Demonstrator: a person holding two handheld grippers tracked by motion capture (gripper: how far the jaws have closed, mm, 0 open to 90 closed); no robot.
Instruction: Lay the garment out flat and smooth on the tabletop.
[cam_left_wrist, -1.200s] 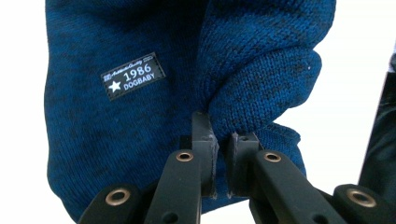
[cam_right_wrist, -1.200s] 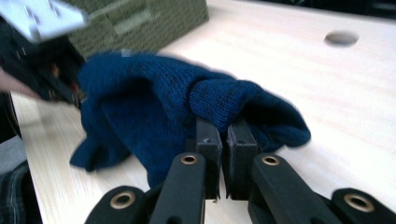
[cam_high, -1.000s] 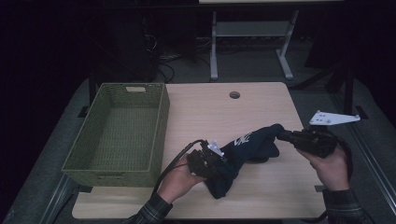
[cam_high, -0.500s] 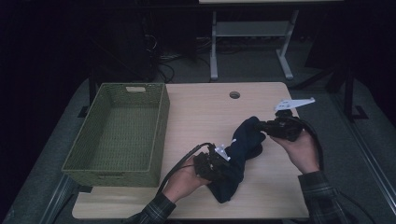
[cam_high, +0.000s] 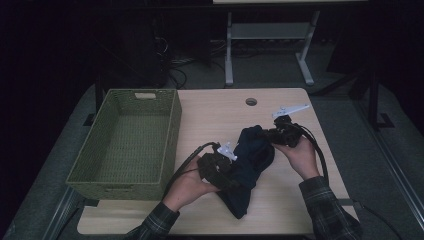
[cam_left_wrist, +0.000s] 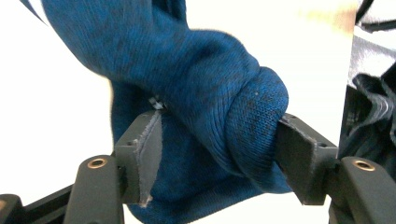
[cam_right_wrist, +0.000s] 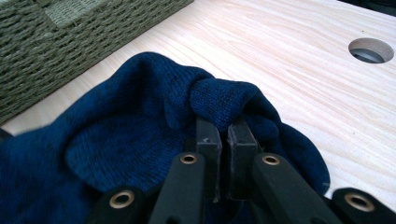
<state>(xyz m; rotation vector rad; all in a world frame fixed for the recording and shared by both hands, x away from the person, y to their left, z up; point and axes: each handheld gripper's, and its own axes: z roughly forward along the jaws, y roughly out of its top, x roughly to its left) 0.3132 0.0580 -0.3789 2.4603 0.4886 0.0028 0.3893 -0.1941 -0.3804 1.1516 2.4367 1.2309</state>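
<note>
The left hand-held gripper (cam_left_wrist: 219, 154) has just been opening, jaws spread around the blue knit garment (cam_high: 252, 160) lying on the worktop (cam_high: 215, 112). The right hand-held gripper (cam_right_wrist: 223, 135) pinches a fold of it.

Plaid sleeves (cam_high: 327, 207); black tool (cam_left_wrist: 219, 149) arms carry brass-ringed screws.

Tool (cam_right_wrist: 223, 140) clamped on blue knit garment (cam_right_wrist: 154, 121) — green woven basket (cam_right_wrist: 70, 51) beyond, on wooden table (cam_right_wrist: 289, 60).
</note>
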